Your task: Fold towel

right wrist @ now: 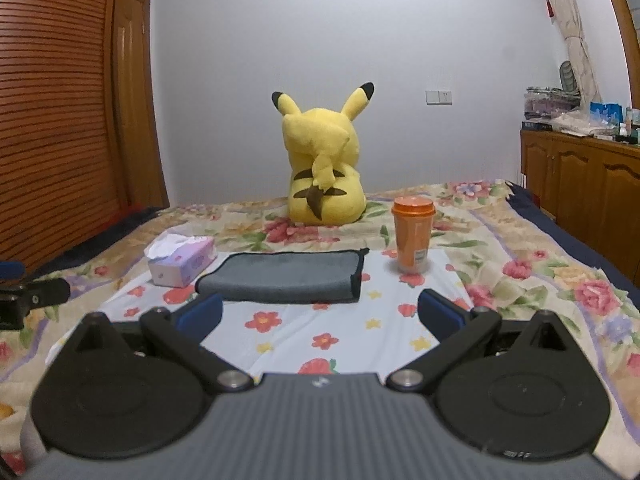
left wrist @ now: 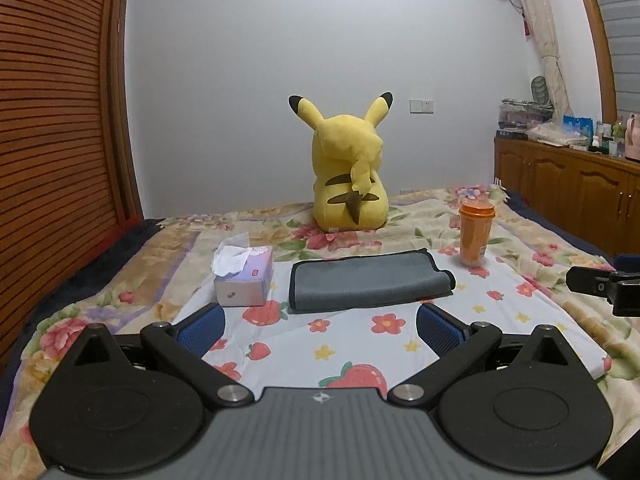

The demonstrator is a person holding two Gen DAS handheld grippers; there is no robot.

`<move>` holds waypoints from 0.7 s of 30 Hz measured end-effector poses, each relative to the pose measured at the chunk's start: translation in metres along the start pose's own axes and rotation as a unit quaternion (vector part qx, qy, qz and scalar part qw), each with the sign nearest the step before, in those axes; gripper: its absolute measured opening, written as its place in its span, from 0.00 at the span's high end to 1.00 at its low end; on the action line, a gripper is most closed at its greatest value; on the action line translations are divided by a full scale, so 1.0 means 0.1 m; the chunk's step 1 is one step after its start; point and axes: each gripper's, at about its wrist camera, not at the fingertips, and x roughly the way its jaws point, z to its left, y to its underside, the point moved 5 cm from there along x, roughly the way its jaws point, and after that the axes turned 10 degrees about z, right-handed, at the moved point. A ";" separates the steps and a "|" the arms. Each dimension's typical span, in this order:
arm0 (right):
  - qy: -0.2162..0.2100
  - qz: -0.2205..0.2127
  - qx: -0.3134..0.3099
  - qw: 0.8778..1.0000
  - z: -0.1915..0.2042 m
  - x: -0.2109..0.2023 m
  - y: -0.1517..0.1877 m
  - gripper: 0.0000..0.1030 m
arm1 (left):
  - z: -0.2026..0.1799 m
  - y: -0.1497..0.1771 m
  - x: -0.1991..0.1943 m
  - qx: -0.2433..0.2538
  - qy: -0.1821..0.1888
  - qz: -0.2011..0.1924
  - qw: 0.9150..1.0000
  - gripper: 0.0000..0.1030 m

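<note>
A grey towel with black trim (left wrist: 366, 282) lies folded flat on a white strawberry-print cloth (left wrist: 360, 344) on the bed; it also shows in the right wrist view (right wrist: 282, 276). My left gripper (left wrist: 320, 326) is open and empty, hovering just in front of the towel's near edge. My right gripper (right wrist: 320, 316) is open and empty, also just short of the towel. Each gripper's body shows at the edge of the other view: the right one (left wrist: 604, 286) and the left one (right wrist: 28, 298).
A tissue box (left wrist: 244, 276) sits left of the towel and an orange lidded cup (left wrist: 476, 234) right of it. A yellow plush toy (left wrist: 348, 172) sits behind. A wooden wardrobe (left wrist: 52, 120) stands left, a wooden cabinet (left wrist: 568, 196) with clutter right.
</note>
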 end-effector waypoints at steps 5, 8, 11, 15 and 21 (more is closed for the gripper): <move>0.002 -0.001 0.002 1.000 -0.02 0.00 0.00 0.00 | 0.01 0.01 0.00 -0.003 0.001 0.002 1.000 0.00; 0.002 -0.001 0.002 1.000 -0.02 0.00 0.00 0.00 | 0.02 0.01 0.00 -0.003 0.001 0.002 1.000 0.00; 0.003 0.000 0.002 1.000 -0.04 0.00 0.00 0.00 | 0.02 0.02 0.01 -0.003 0.001 0.003 1.000 0.00; 0.003 0.001 0.003 1.000 -0.04 0.00 0.00 0.00 | 0.02 0.04 0.01 -0.003 0.002 0.005 1.000 0.00; 0.004 0.001 0.003 1.000 -0.05 0.00 0.00 0.00 | 0.02 0.04 0.01 -0.003 0.002 0.005 1.000 0.00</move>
